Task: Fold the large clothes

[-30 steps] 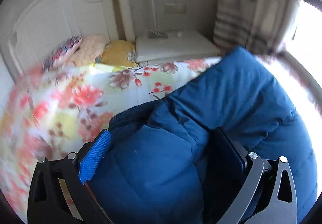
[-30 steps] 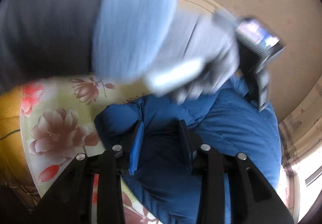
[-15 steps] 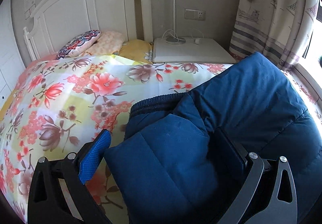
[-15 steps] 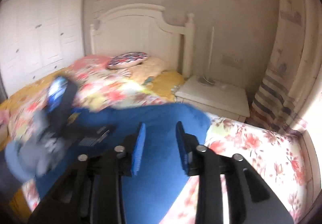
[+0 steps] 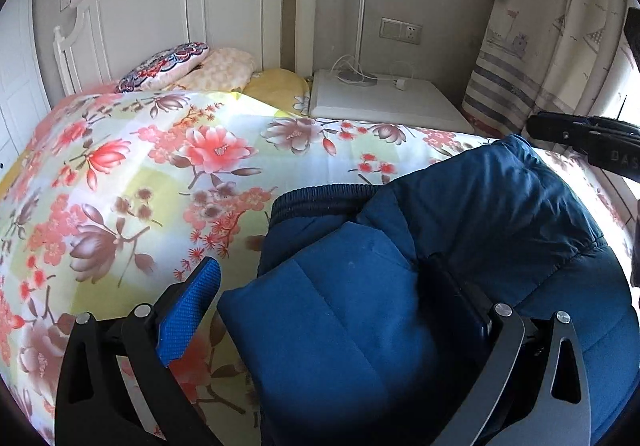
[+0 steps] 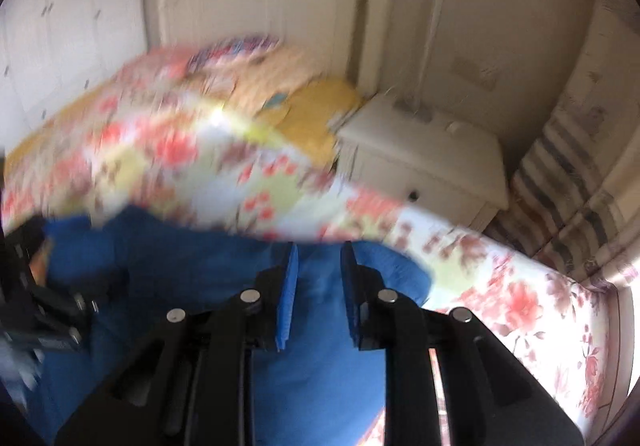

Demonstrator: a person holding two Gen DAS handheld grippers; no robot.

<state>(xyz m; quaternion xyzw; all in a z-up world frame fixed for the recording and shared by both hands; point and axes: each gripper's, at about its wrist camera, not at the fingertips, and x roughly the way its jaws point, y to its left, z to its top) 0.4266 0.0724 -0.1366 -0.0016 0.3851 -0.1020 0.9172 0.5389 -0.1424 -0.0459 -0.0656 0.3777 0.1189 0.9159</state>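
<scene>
Left wrist view: our left tongs (image 5: pixel 320 310) gape astride the jacket (image 5: pixel 472 213) to pin its fold, while our right tongs (image 6: pixel 318 294) are closing, empty, over it.

The jacket (image 5: pixel 460 246) lies on the near right part of the bed (image 5: pixel 140 185), on the bedspread (image 5: pixel 200 165). At the far end stands the headboard (image 5: pixel 180 5), with pillows (image 5: pixel 192 63) just before it. Right of the pillows, beside the bed, is a nightstand (image 5: pixel 384 101) carrying a lamp (image 5: pixel 360 25). A curtain (image 5: pixel 532 45) hangs at the far right.
</scene>
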